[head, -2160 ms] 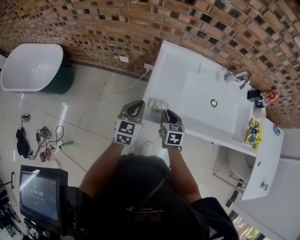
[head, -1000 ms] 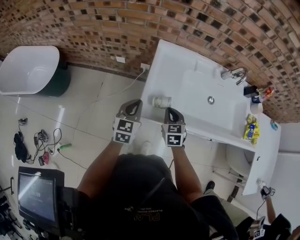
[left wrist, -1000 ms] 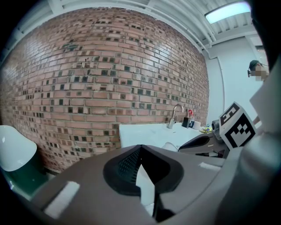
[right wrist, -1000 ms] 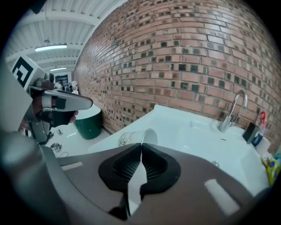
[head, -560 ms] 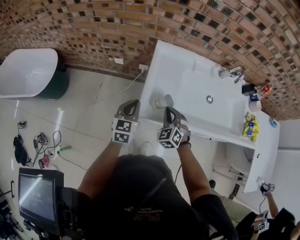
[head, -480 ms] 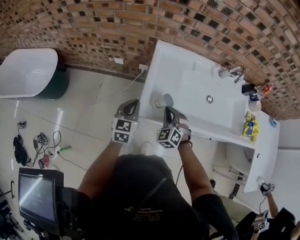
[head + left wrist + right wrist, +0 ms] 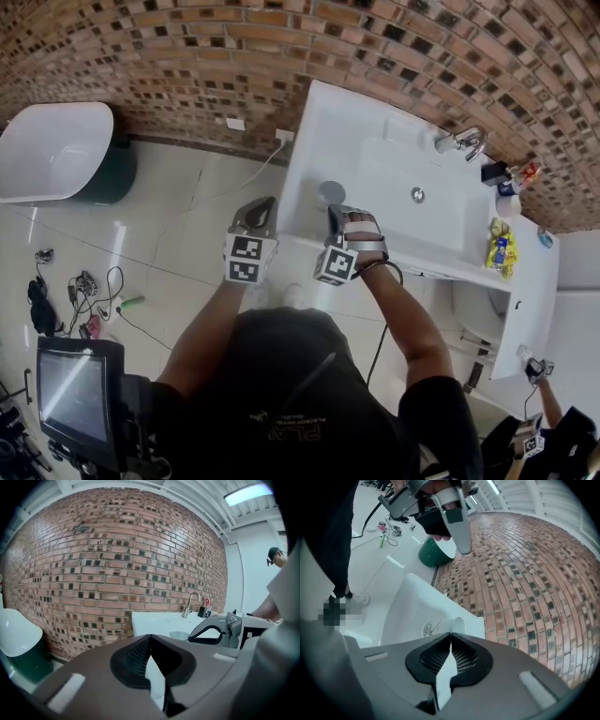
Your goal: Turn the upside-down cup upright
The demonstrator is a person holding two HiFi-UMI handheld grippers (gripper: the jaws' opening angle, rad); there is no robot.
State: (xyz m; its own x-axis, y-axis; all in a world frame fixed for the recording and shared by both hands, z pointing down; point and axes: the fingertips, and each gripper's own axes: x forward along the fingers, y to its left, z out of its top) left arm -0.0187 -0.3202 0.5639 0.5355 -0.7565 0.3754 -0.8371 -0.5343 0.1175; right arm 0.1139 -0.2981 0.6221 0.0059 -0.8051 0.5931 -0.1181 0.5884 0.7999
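A small pale cup (image 7: 328,194) with a printed pattern stands mouth-up on the near left corner of the white washstand (image 7: 309,141). My right gripper (image 7: 334,217), rolled onto its side, is at the cup's near wall. In the right gripper view the jaws are shut on the cup's wall (image 7: 458,623), whose rim shows just past my right gripper (image 7: 450,637). My left gripper (image 7: 263,208) hovers off the washstand's left edge, shut with nothing in it. In the left gripper view the cup's rim (image 7: 179,635) shows beyond my left gripper (image 7: 150,639).
The sink basin (image 7: 441,216) and faucet (image 7: 459,142) lie to the right, with bottles (image 7: 502,251) on the far right end. A brick wall runs behind. A white bathtub (image 7: 52,150) stands at left, with cables (image 7: 84,286) on the tiled floor. Another person (image 7: 539,370) is at lower right.
The cup went from mouth-down, through lying on its side, to mouth-up as my right gripper rolled over with it. The left gripper stayed put.
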